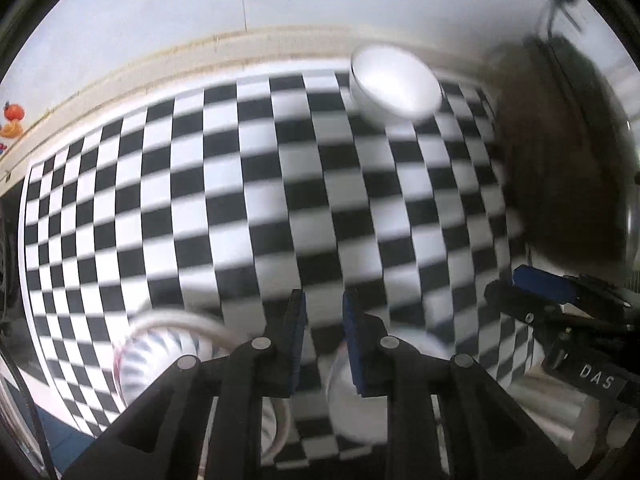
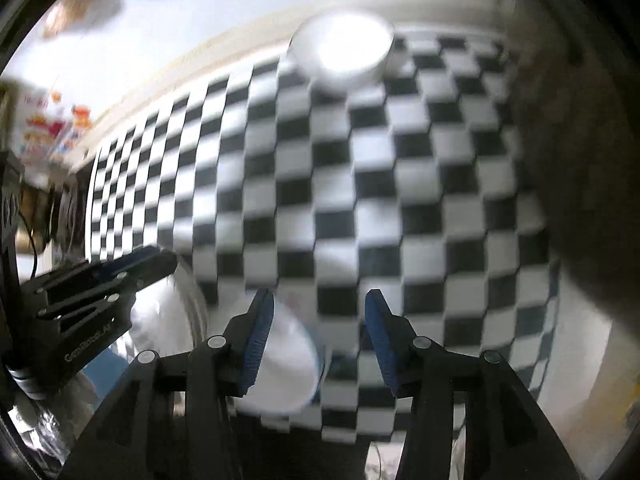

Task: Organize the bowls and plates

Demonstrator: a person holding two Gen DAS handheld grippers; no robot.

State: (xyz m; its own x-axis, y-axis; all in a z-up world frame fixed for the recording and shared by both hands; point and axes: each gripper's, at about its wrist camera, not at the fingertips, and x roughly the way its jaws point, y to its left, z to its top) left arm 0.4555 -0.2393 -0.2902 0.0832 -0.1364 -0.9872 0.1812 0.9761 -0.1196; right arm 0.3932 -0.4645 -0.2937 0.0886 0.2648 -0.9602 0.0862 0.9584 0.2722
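A black-and-white checkered cloth [image 1: 256, 184] covers the table. A white bowl [image 1: 396, 84] stands at its far edge, and the right wrist view shows this far bowl [image 2: 344, 48] too. Near the front edge, a striped bowl [image 1: 160, 352] lies left of a plain white bowl [image 1: 352, 420]. My left gripper [image 1: 324, 298] hangs above them, shut, with nothing between its blue pads. My right gripper [image 2: 319, 296] is open over the cloth. The plain white bowl [image 2: 288, 360] lies below its left finger, untouched. Both views are blurred.
A dark brown bulk [image 1: 560, 160] rises along the right side of the table. A pale wall and cream ledge [image 1: 200, 52] run behind the cloth. Colourful stickers [image 2: 44, 128] show at the far left. My other gripper [image 2: 132, 268] reaches in from the left.
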